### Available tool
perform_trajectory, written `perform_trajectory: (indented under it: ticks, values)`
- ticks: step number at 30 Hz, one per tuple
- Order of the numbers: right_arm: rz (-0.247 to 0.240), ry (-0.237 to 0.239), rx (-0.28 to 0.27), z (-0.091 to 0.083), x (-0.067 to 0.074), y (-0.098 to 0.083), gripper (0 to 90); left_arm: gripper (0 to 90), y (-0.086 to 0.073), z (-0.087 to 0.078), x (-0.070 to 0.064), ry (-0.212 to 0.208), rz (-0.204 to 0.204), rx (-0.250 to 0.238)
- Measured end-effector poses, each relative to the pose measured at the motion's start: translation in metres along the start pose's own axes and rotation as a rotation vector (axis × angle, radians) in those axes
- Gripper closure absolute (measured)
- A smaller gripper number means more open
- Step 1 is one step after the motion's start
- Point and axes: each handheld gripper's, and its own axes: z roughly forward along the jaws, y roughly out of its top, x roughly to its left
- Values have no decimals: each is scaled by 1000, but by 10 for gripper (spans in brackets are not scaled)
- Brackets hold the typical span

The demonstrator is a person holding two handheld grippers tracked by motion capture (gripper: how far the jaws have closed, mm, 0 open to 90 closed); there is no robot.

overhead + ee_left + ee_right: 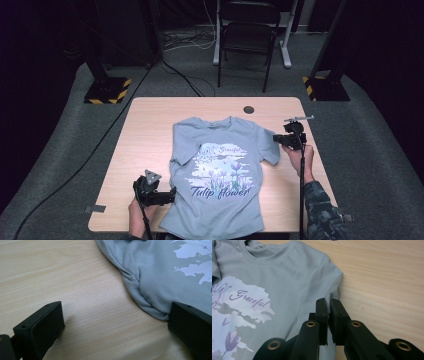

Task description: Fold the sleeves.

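**On the desk: a sleeve pinched, a hem waiting**

In the middle of the desk lies a grey-blue T-shirt, spread face up with its collar toward the far edge and its hem at the near edge. The print shows pale clouds, purple tulips and script lettering. The cloth is mostly flat, with a few soft folds bunched along its left side.

At the shirt's right sleeve, the right gripper has its jaws closed tight on a small ridge of sleeve fabric. Doing this step well probably means lifting slowly and keeping the pinch on the sleeve edge, so that the body of the shirt is not dragged out of line.

Near the left hem, the left gripper rests low over the wood, its jaws spread wide and holding nothing; one jaw sits just beside the rumpled cloth edge.

Beyond the desk stands a dark folding chair.
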Motion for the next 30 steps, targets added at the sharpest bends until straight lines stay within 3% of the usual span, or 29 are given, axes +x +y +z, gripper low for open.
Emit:
perform_trajectory:
  ticks: [19,30]
  values:
    - [-61,49,-13,-1,32,21,860,0,0,0,0,0,0,0]
    - [-101,74,-7,7,52,30,861,0,0,0,0,-2,4,1]
